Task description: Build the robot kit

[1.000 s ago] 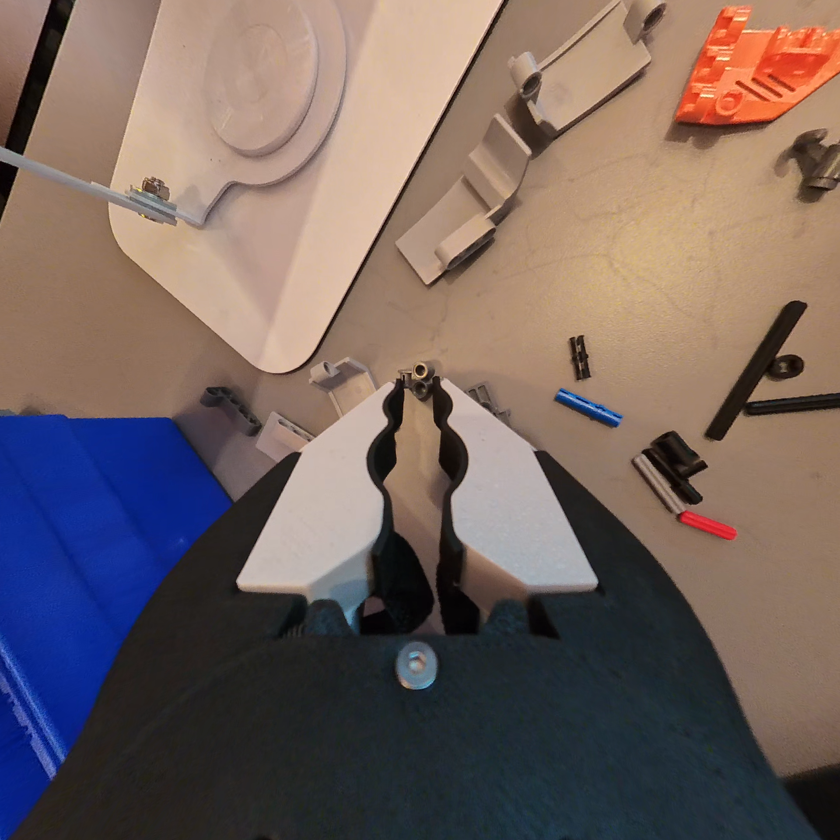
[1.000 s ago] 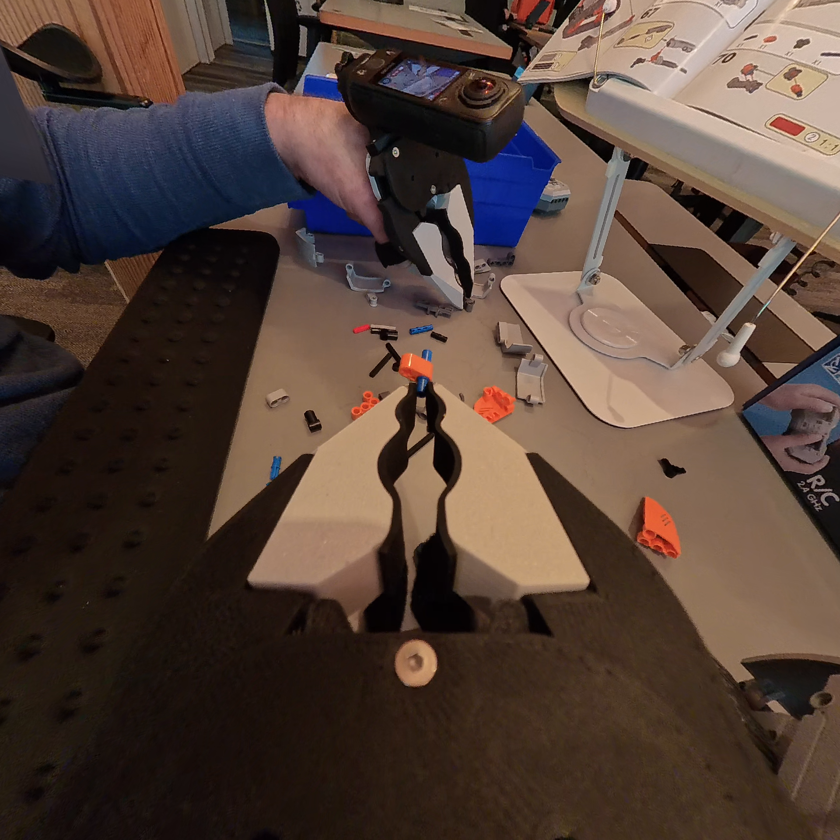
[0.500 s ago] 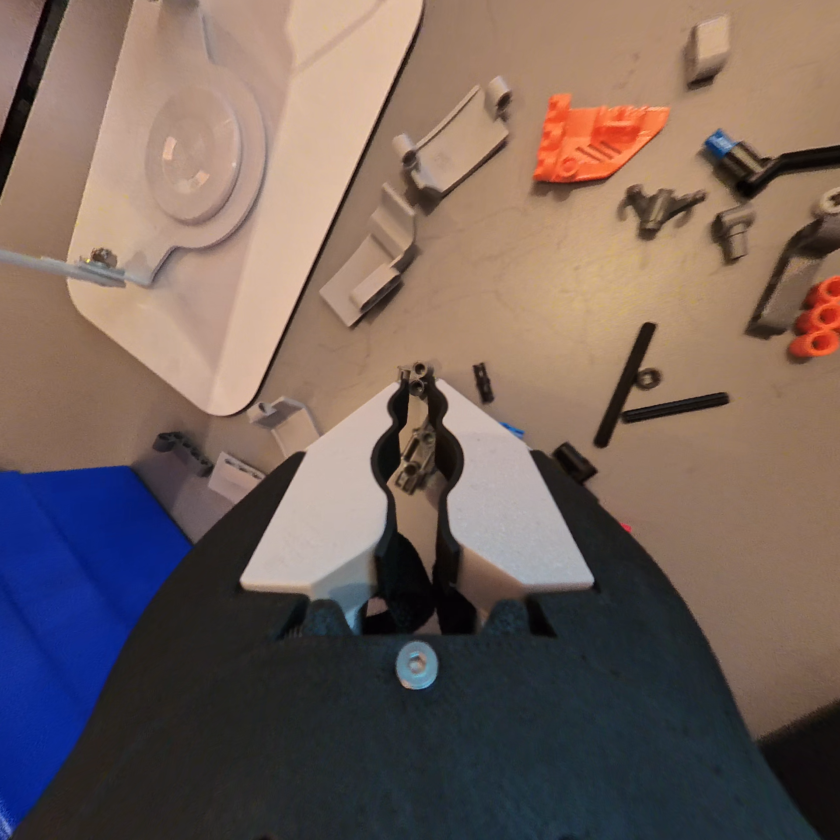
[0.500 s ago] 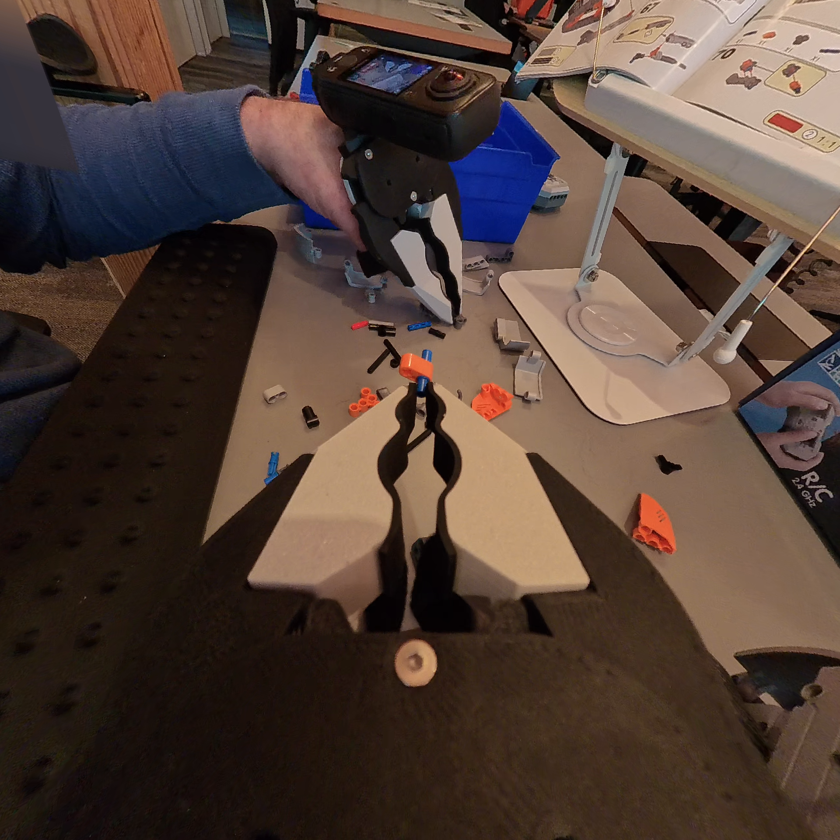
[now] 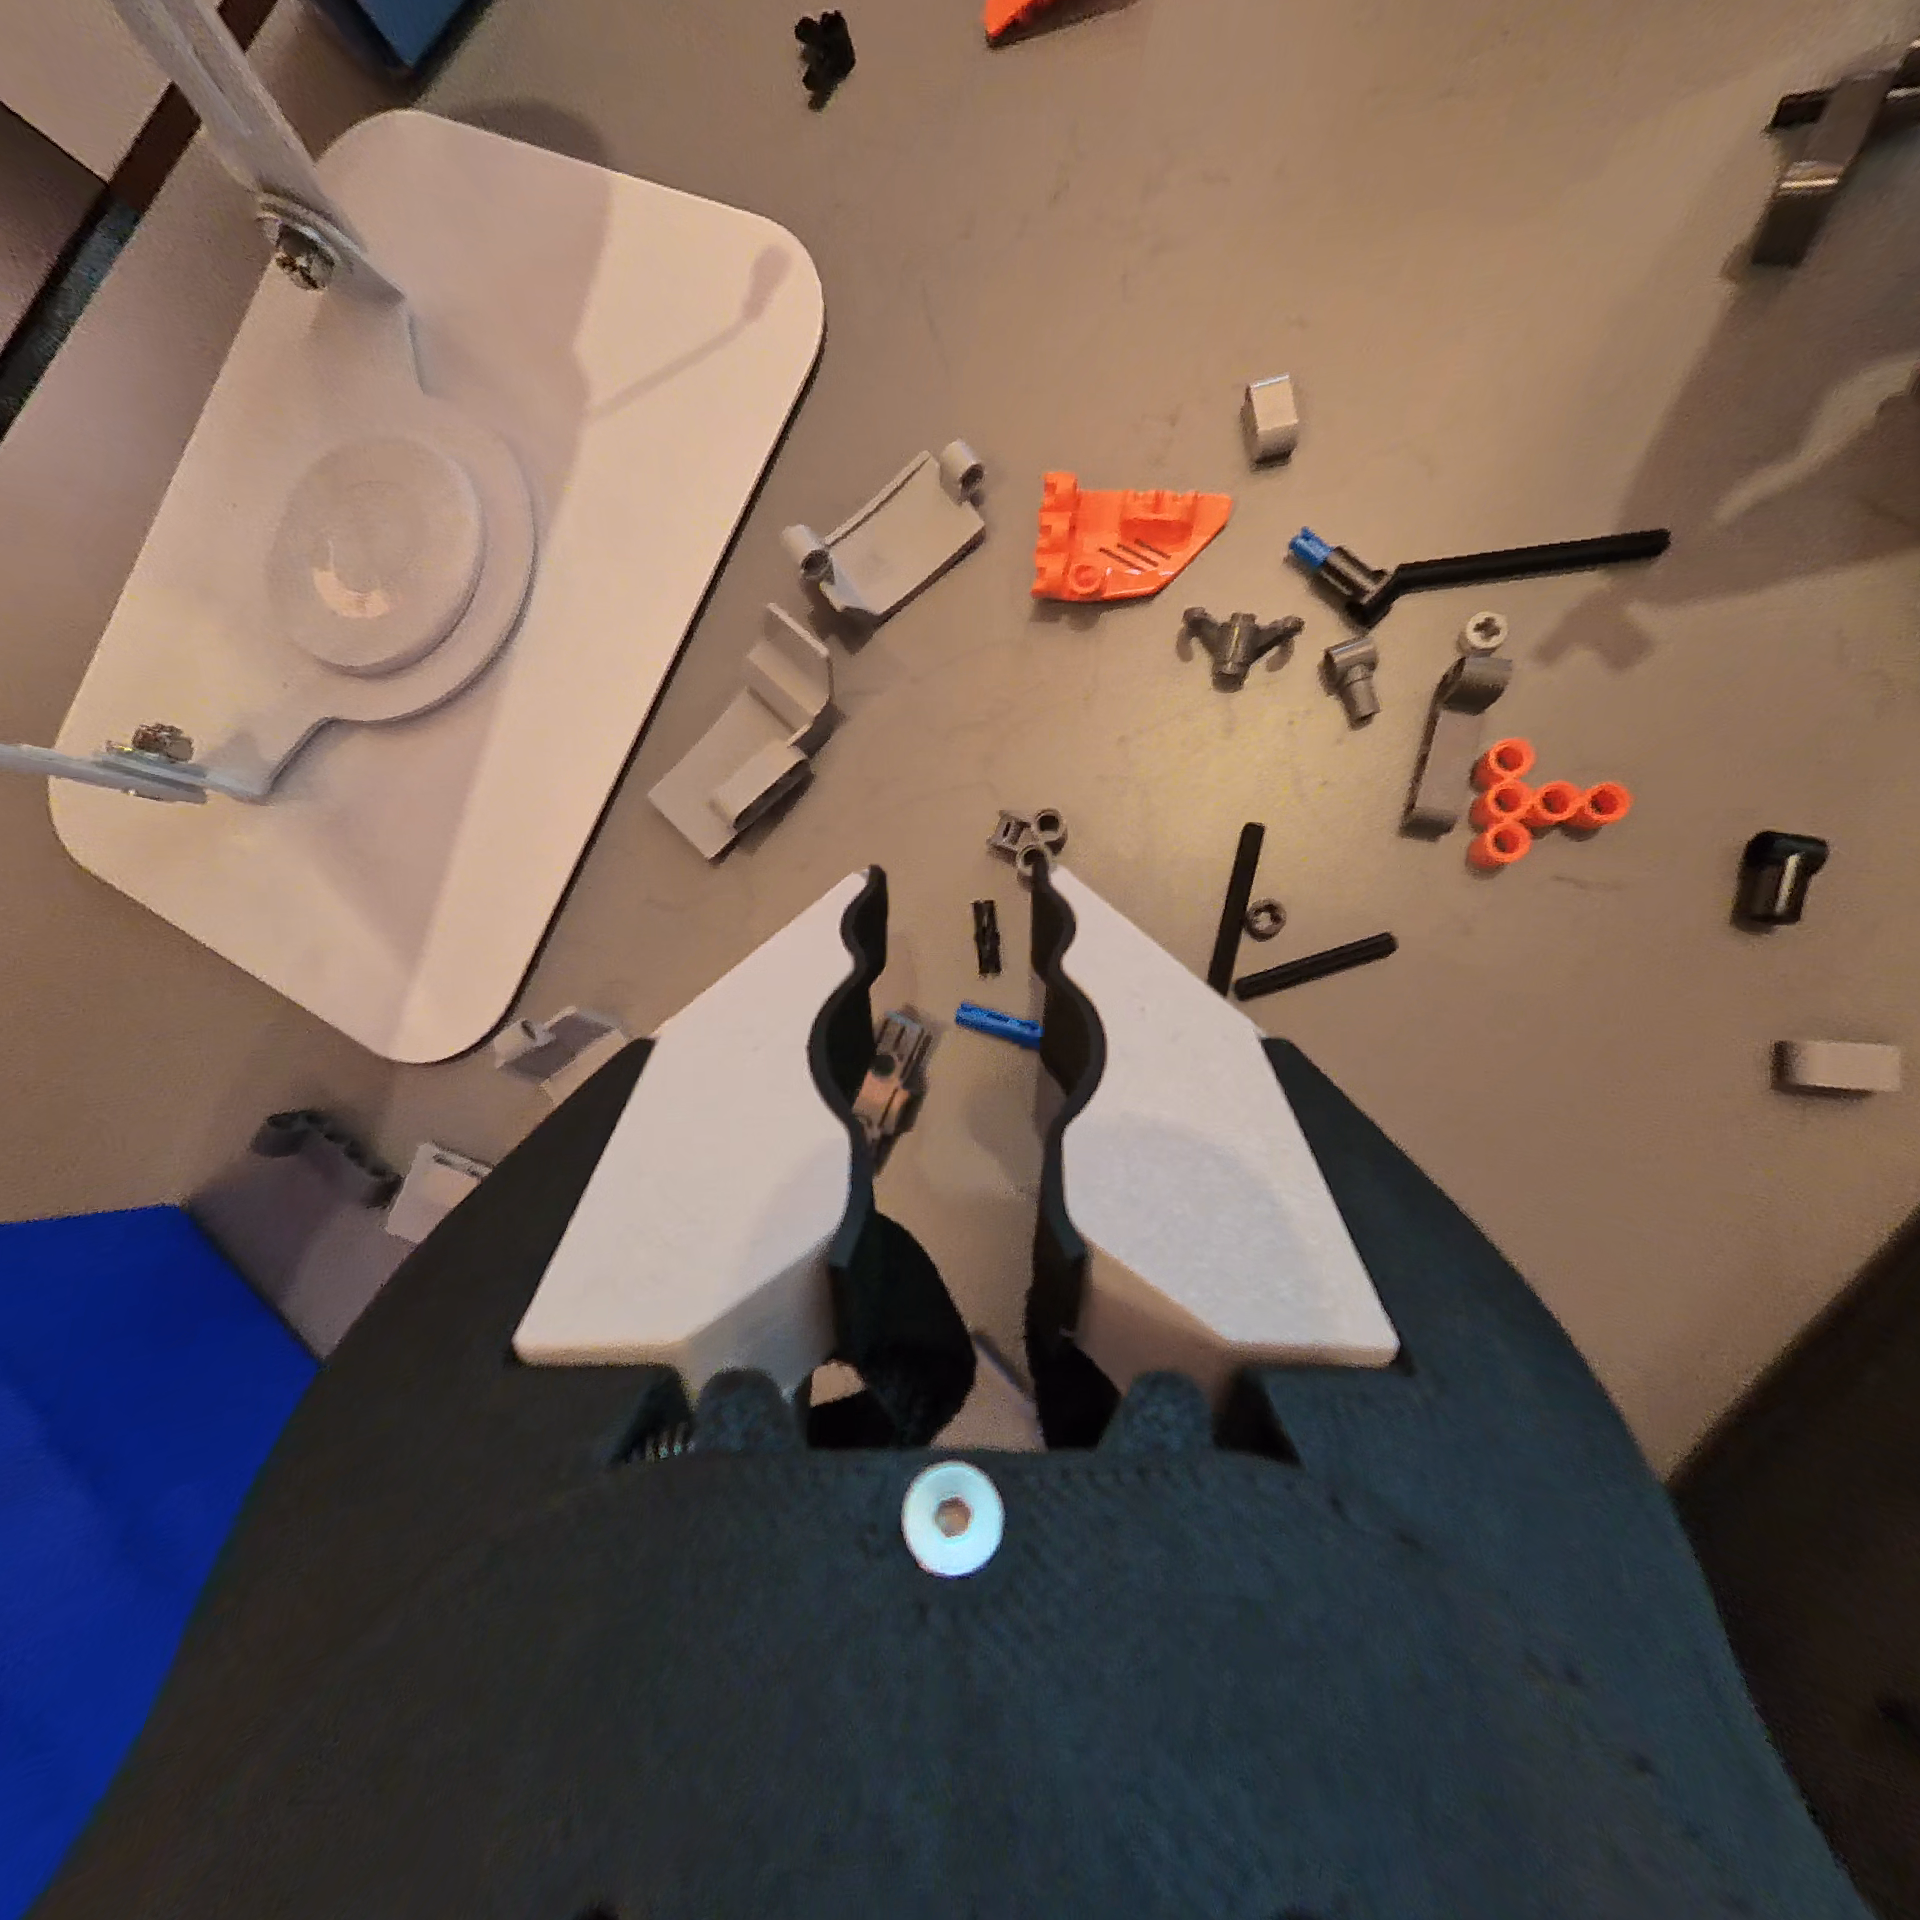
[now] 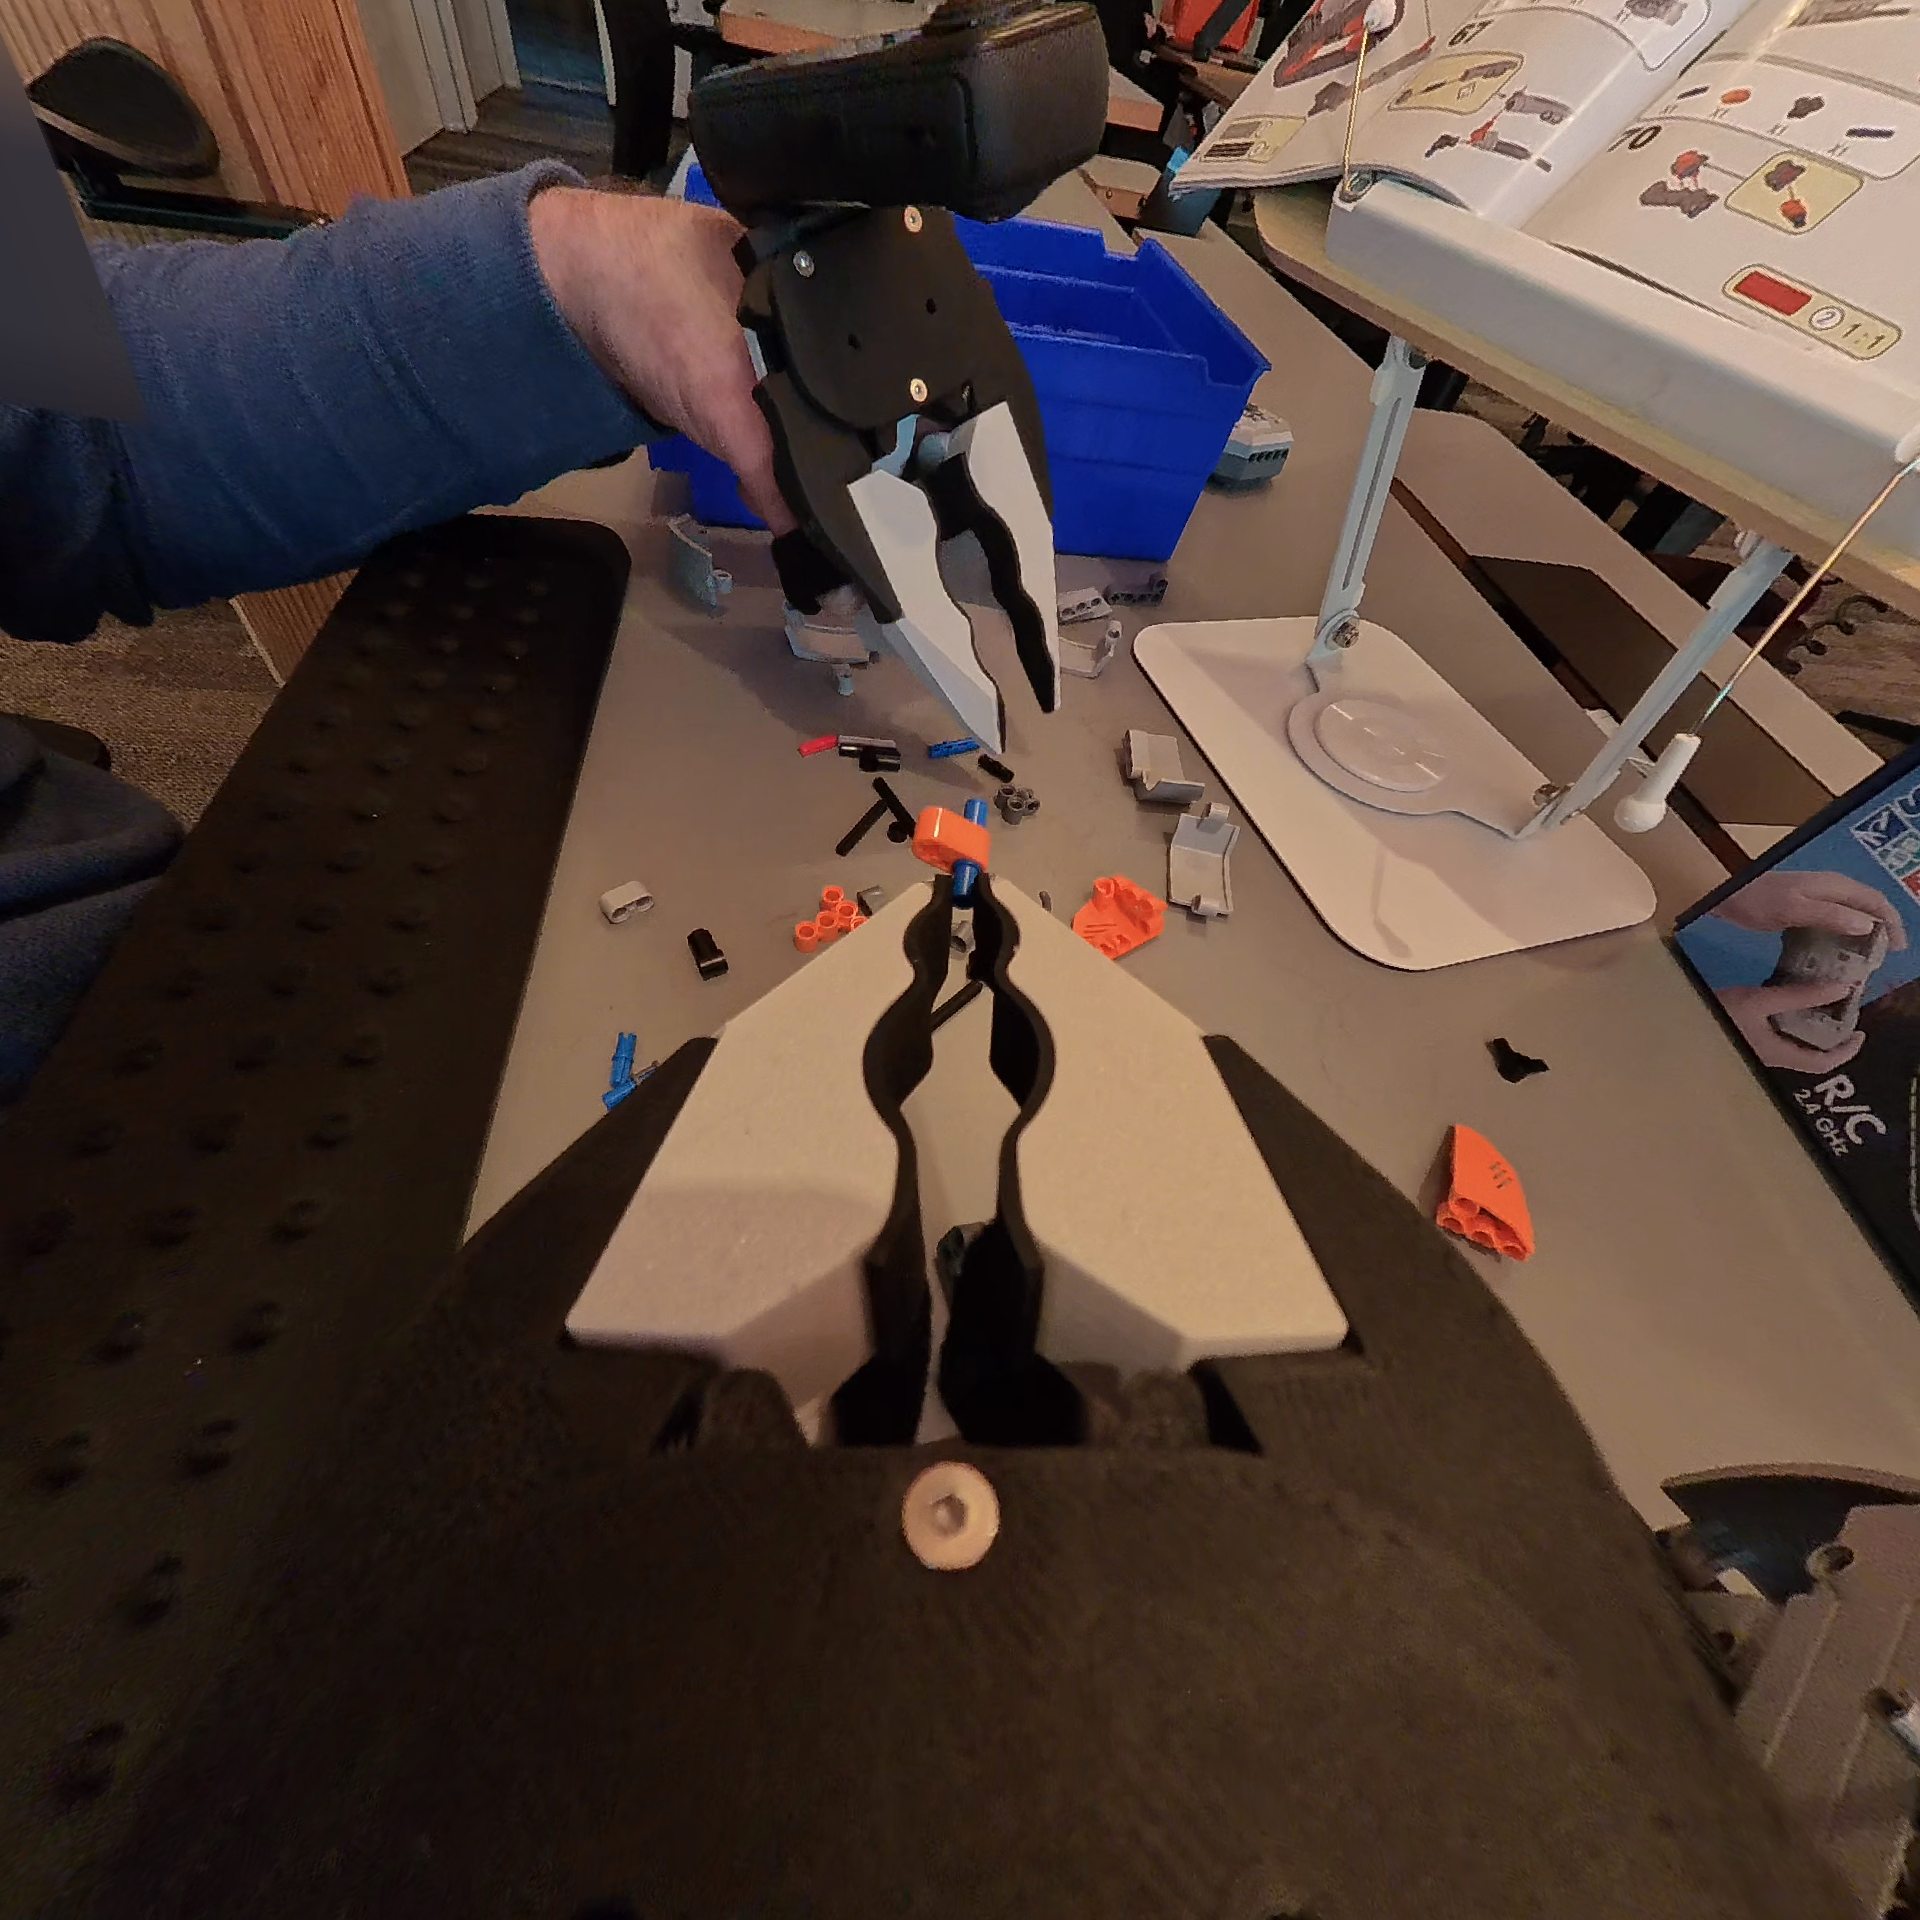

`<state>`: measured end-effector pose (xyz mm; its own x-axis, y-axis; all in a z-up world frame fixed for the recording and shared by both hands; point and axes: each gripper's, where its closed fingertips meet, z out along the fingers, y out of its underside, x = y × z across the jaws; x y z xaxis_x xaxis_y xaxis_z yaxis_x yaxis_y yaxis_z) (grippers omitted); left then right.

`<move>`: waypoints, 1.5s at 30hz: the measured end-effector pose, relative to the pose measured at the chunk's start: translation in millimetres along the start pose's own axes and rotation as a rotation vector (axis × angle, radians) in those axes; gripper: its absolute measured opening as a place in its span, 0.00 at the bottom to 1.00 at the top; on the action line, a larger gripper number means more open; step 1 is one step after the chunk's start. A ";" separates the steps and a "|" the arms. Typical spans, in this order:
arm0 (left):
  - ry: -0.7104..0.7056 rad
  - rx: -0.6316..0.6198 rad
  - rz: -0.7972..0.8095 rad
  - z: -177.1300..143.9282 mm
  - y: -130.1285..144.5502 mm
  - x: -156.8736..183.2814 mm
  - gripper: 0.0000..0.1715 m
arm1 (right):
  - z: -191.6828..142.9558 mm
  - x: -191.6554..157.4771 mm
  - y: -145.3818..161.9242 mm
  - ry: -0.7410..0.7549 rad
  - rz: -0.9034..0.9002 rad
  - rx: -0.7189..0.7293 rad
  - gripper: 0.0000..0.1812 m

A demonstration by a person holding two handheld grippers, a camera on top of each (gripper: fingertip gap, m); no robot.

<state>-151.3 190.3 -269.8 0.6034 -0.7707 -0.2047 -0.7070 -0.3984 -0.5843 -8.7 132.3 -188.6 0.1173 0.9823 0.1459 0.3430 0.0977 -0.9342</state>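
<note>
The right gripper (image 6: 961, 896) has its two fingers nearly together, pinching the lower end of a short blue pin (image 6: 966, 871). The pin stands close to upright, its long axis running up and away from the fingertips, and an orange connector piece (image 6: 948, 837) sits pushed onto its upper part, lying crosswise with its length running left to right. This small assembly is held above the grey table (image 6: 1299, 1091), right at the tip of the right gripper.

The left gripper (image 5: 961, 883), held by a hand (image 6: 655, 312) in a blue sleeve, is raised over the table with its jaws parted by a clear gap and nothing between them. In its own view, a small dark grey connector (image 5: 1032, 836) lies on the table just beyond its right fingertip; whether the two touch cannot be told. A short black pin (image 5: 986, 936) and a blue pin (image 5: 997, 1022) lie on the table, seen through the gap between the fingers.

Around them are loose parts: an orange panel (image 5: 1127, 535), grey panels (image 5: 894, 540), an orange cluster of rings (image 5: 1543, 800) and black axles (image 5: 1314, 966). A white stand base (image 5: 644, 499) lies to the left, and a blue bin (image 6: 1122, 395) behind.
</note>
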 end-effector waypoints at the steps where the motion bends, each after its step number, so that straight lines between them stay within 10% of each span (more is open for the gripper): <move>1: -0.006 -0.009 0.005 -0.1 2.5 -2.4 0.16 | 0.0 0.0 -0.1 -0.001 0.000 0.000 0.00; 21: 0.245 -0.001 0.114 11.2 -0.6 58.0 0.12 | -0.1 0.3 1.6 -0.002 0.003 -0.005 0.01; 45: 0.217 -0.006 0.128 18.8 0.1 43.5 0.14 | -1.3 0.6 1.6 -0.002 0.003 -0.004 0.00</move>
<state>-118.2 166.1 -293.6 0.4160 -0.9035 -0.1031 -0.7750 -0.2929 -0.5600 -6.9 132.9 -189.6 0.1166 0.9829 0.1427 0.3463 0.0944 -0.9334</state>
